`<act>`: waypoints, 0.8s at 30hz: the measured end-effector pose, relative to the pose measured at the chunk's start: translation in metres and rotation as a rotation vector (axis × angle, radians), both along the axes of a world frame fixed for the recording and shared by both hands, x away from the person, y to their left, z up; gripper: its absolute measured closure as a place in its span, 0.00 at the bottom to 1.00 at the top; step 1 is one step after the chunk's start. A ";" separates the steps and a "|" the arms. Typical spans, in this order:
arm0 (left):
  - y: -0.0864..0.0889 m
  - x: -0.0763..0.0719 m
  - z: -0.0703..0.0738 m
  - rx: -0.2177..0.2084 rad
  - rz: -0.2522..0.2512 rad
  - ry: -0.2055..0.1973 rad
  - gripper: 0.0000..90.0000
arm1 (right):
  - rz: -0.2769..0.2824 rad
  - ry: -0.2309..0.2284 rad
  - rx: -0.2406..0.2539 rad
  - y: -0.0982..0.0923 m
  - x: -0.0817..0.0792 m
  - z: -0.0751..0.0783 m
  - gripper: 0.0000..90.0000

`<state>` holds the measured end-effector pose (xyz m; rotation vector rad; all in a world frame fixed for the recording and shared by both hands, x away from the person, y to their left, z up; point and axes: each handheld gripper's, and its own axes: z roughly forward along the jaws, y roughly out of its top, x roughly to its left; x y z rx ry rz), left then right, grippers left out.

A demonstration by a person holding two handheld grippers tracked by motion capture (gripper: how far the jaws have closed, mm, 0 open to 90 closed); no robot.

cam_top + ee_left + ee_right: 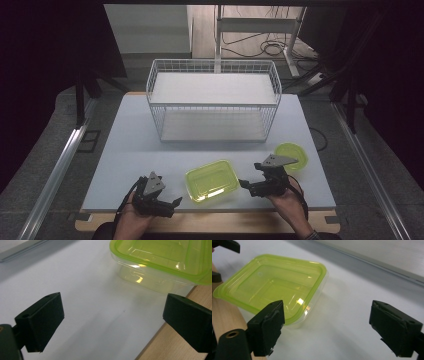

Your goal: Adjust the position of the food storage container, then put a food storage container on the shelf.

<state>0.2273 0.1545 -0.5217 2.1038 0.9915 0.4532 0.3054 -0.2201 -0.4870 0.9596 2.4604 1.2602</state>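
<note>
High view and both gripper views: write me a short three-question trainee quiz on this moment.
1. True or false: the rectangular clear plastic container with green lid lies between the left gripper and right gripper.
2. Where is the round green plastic lid? A) in the white wire basket B) on the white table, beside the right gripper
3. Fill in: both grippers' jaws stand ____.
Key: 1 true; 2 B; 3 open.

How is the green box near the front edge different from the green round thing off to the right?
The rectangular container is a box with rounded corners; the round container is a circle. The rectangular container looks the bigger and lies between the two grippers, while the round container sits behind the right gripper, partly hidden by its grey plate. Both are translucent yellow-green plastic and rest on the white table.
</note>
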 end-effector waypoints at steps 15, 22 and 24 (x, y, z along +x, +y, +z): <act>-0.002 0.003 -0.005 0.032 -0.013 -0.027 0.03 | 0.021 0.040 -0.050 0.008 0.004 -0.006 0.06; -0.003 0.005 -0.007 0.061 -0.020 -0.019 0.03 | 0.035 0.076 -0.063 0.014 0.005 0.001 0.14; -0.004 0.004 -0.007 0.066 -0.019 -0.020 0.03 | 0.033 0.079 -0.058 0.015 0.007 0.003 0.20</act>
